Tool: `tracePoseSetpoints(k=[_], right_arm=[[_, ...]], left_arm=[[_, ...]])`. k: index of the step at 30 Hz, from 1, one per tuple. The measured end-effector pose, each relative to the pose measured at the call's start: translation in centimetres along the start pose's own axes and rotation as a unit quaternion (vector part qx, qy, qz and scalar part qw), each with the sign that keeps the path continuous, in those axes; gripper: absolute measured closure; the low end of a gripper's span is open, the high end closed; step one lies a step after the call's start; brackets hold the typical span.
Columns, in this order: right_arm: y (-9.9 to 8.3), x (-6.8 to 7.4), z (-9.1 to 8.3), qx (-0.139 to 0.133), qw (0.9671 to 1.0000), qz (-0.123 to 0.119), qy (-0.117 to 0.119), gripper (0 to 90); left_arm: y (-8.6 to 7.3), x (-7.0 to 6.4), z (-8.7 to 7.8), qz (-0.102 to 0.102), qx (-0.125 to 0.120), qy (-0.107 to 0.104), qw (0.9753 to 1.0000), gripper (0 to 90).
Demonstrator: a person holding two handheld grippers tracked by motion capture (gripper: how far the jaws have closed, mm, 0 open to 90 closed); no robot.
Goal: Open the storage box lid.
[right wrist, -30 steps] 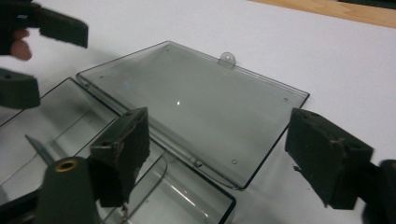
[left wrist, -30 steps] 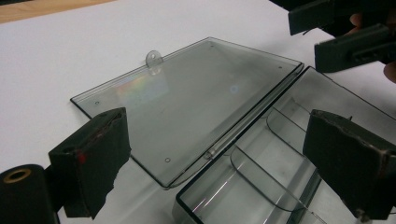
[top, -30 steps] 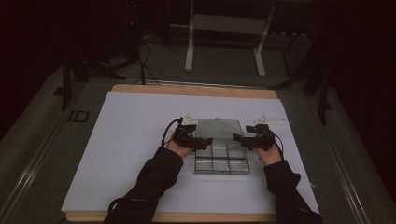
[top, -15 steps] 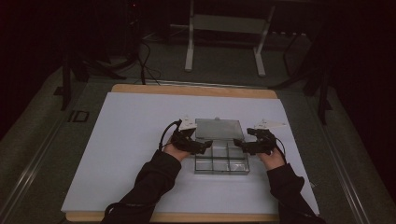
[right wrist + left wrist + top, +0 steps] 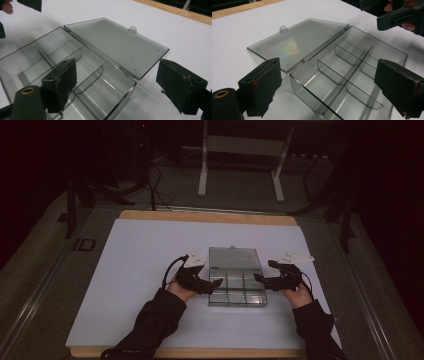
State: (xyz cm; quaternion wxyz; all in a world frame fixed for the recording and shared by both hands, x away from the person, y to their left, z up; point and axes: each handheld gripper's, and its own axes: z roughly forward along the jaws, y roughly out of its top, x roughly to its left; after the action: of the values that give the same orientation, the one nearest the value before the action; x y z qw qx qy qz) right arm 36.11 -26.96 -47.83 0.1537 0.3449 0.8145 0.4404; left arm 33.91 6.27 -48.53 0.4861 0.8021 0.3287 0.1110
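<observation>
High view, left to right: I am holding the left gripper [image 5: 215,285] at the near-left corner of the clear compartment box [image 5: 237,290], jaws spread and gripping nothing. The box is sitting mid-mat on the white table cover [image 5: 125,270], its lid [image 5: 235,258] lying flat open behind the tray. I am holding the right gripper [image 5: 260,279] at the box's right edge, jaws likewise spread — my guess is closing the lid, best lifted by its tab [image 5: 283,29].
</observation>
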Motion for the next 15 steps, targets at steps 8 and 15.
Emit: tracePoseSetpoints(k=[8,15], right_arm=[[-0.9,0.5,-1.4,-0.008,0.9999,-0.015,-0.003,16.4],[-2.2,0.6,-2.6,-0.009,0.9999,-0.009,-0.004,16.7]], left_arm=[[-0.9,-0.5,-1.4,0.015,-0.007,0.002,0.9999,8.6],[-2.6,-1.0,-2.3,0.008,-0.002,-0.001,1.0,8.6]])
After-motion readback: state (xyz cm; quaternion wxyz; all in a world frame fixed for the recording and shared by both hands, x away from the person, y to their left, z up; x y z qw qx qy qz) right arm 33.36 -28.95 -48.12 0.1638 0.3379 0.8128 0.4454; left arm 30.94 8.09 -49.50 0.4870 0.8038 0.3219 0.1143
